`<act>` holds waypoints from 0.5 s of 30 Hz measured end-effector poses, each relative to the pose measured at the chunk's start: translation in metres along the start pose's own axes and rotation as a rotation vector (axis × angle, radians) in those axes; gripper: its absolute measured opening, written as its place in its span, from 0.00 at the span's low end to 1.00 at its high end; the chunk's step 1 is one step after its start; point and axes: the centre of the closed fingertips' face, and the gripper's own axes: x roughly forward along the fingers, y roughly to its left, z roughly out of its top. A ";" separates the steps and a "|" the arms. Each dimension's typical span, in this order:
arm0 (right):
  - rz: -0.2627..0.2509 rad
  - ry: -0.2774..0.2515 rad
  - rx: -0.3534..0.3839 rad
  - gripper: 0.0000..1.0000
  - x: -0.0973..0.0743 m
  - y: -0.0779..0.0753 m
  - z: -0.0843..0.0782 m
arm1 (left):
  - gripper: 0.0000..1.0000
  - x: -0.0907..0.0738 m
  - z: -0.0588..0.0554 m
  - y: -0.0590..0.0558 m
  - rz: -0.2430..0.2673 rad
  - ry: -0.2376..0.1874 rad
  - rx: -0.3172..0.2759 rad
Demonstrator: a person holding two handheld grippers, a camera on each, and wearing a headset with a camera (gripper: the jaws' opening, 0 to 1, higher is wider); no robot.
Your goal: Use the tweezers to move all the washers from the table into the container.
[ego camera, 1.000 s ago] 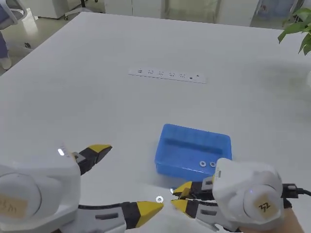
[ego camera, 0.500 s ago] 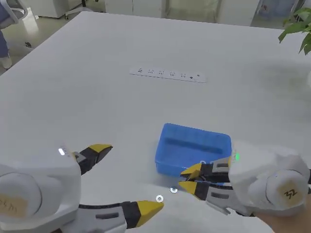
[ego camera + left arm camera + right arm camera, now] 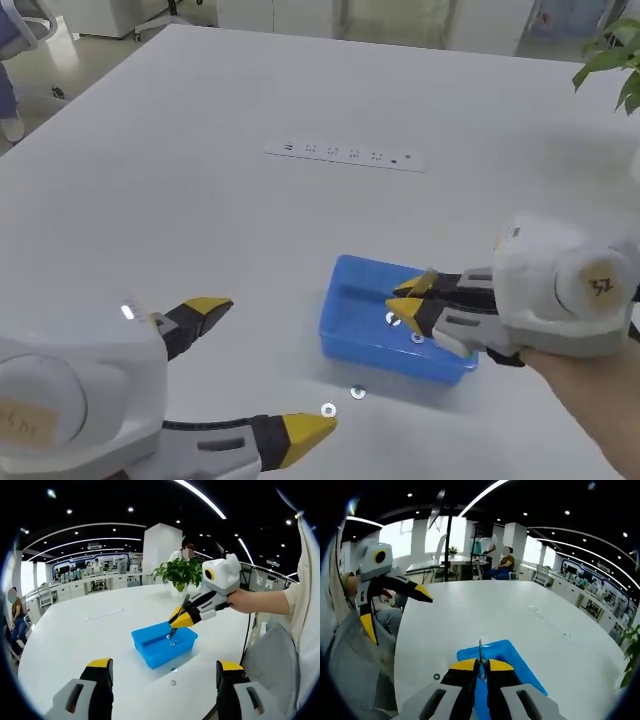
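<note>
**Tweezers over the tray, two washers not yet on board**

The white table (image 3: 200, 220) is smooth and bare. Anything dropped outside the blue container (image 3: 345, 338), which stands close to the table's near edge, would probably skate or roll off toward that edge. The container looks light. If the right gripper (image 3: 408, 300) comes down too low, it could shove the container across the surface and over the pieces lying off its near wall. A smaller worry is the tweezers (image 3: 480, 650), a thin strip clamped between bulky jaws. A twist of the wrist might let them pivot or slip. The smallest risk is a washer let go from too high, which may bounce on the tray floor and hop the rim.

The person's forearm (image 3: 590, 410) comes in from the table's near right corner, with the right gripper tilted nose-down over the middle of the container. Its jaws are pressed together on the tweezers, whose tips point down into the tray. The left gripper (image 3: 282, 362) hangs by the near edge, jaws spread wide and holding nothing, clear of the container's left wall.

A bright washer (image 3: 392, 319) sits right at the tweezer tips. From here I can't tell whether it is pinched or already lying on the floor. A settled washer (image 3: 417, 338) rests near the container's front wall. On the table, a loose washer (image 3: 357, 392) lies just in front of that wall, and a nearer washer (image 3: 328, 409) lies beside it, toward the near edge.
</note>
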 end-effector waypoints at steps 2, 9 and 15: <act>-0.004 0.018 0.075 0.03 0.005 -0.007 -0.007 | 0.86 -0.001 0.000 0.001 0.003 -0.001 0.000; -0.007 0.048 0.240 0.03 0.014 -0.022 -0.027 | 0.86 -0.005 -0.003 0.005 0.017 0.004 -0.010; -0.011 0.063 0.259 0.03 0.022 -0.030 -0.033 | 0.86 -0.003 -0.002 0.003 0.013 0.006 -0.007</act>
